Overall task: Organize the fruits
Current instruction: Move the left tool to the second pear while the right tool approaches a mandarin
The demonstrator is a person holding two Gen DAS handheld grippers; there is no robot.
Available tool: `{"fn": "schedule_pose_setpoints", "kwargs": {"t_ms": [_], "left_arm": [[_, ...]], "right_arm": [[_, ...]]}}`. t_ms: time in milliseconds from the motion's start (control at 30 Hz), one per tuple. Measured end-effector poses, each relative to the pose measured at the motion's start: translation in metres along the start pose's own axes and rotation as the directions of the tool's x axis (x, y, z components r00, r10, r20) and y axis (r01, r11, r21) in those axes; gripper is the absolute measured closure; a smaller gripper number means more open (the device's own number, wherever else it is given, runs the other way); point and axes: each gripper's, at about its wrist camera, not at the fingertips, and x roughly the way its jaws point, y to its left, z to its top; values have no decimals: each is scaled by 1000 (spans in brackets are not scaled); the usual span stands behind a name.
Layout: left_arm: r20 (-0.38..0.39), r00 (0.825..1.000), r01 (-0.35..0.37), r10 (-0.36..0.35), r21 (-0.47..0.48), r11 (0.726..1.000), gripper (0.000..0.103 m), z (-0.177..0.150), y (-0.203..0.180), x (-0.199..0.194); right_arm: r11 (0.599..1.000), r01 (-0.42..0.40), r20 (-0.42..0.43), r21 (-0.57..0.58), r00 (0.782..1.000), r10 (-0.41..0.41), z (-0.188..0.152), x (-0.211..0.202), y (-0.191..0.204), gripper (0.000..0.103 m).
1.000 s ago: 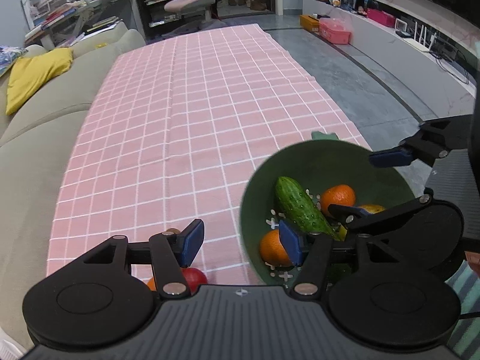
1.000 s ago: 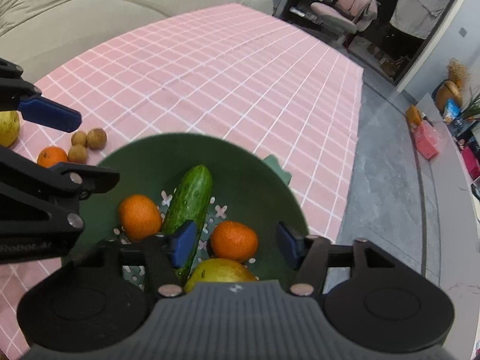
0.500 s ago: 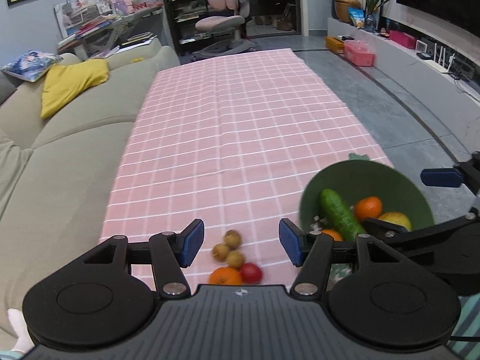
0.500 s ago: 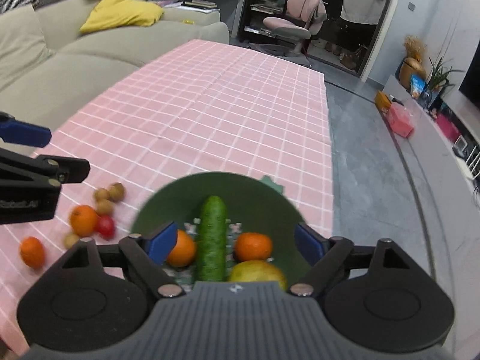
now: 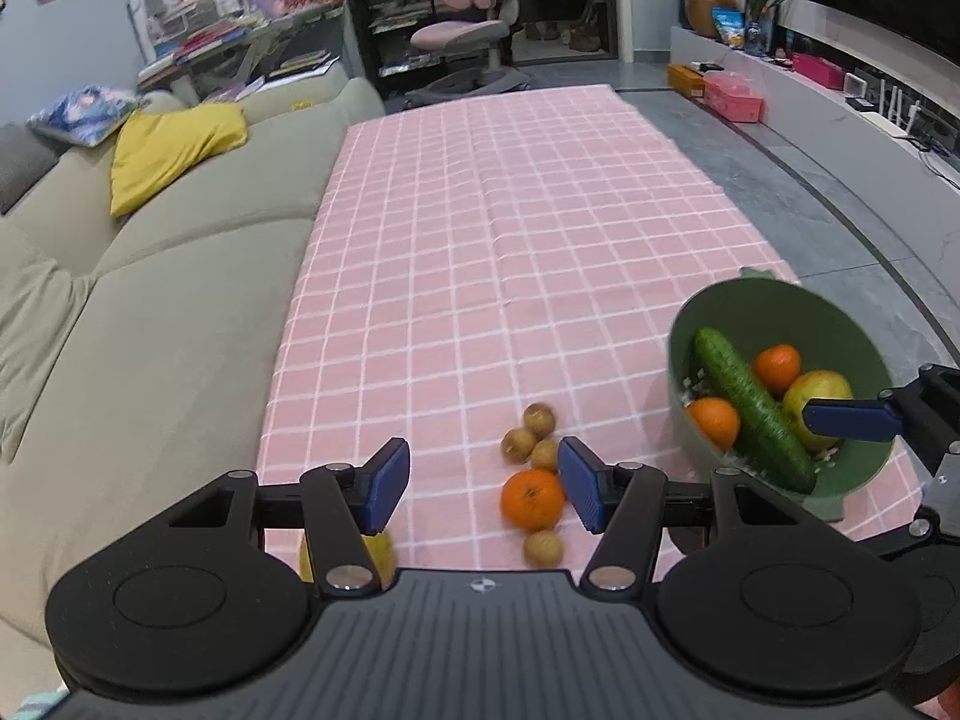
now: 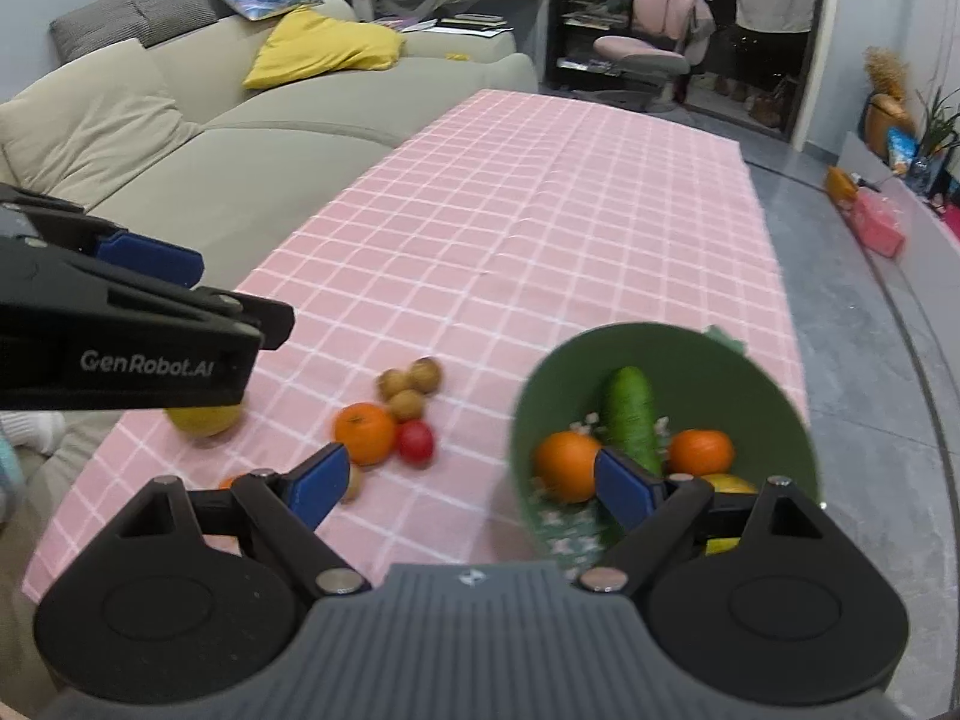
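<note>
A green bowl (image 5: 840, 474) at the table's near right holds a cucumber (image 5: 750, 408), two oranges (image 5: 714, 420) and a yellow fruit (image 5: 819, 393). Left of the bowl on the pink checked cloth lie a loose orange (image 5: 533, 498), several small brown fruits (image 5: 519, 444), a red fruit (image 6: 416, 441) and a yellow fruit (image 6: 204, 420). My left gripper (image 5: 483, 486) hangs open above the loose fruit, with nothing between its fingers. My right gripper (image 6: 471, 486) hovers over the bowl's (image 6: 768, 396) left edge. Its jaws are opening and are empty.
A beige sofa (image 5: 150, 312) with a yellow cushion (image 5: 174, 144) runs along the table's left side. Grey floor (image 5: 840, 228) lies to the right. A pink office chair (image 5: 468, 18) and shelves stand beyond the far end of the cloth (image 5: 510, 210).
Both grippers have drawn back and up from the bowl, so the loose fruit on the cloth came into view. The right jaws spread wider.
</note>
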Motion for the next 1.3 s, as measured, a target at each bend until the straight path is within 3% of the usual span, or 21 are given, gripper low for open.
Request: {"fn": "schedule_pose_setpoints", "kwargs": {"t_ms": [167, 333, 600, 833, 1300], "left_arm": [[-57, 998, 17, -22, -97, 995, 35, -14, 29, 7], [-74, 997, -15, 2, -172, 985, 35, -30, 61, 8], [-92, 996, -26, -7, -361, 932, 35, -49, 106, 17], [-142, 990, -58, -6, -436, 898, 35, -64, 126, 36], [-136, 988, 2, -73, -456, 890, 30, -75, 121, 79]], "right_arm": [[1000, 7, 4, -30, 1000, -7, -1, 5, 24, 18], [999, -27, -2, -44, 1000, 27, -3, 15, 46, 18], [991, -89, -9, -97, 996, 89, -6, 31, 73, 20], [987, -136, -83, -85, 988, 129, -12, 56, 76, 33], [962, -274, -167, -11, 949, 268, -21, 88, 78, 38]]}}
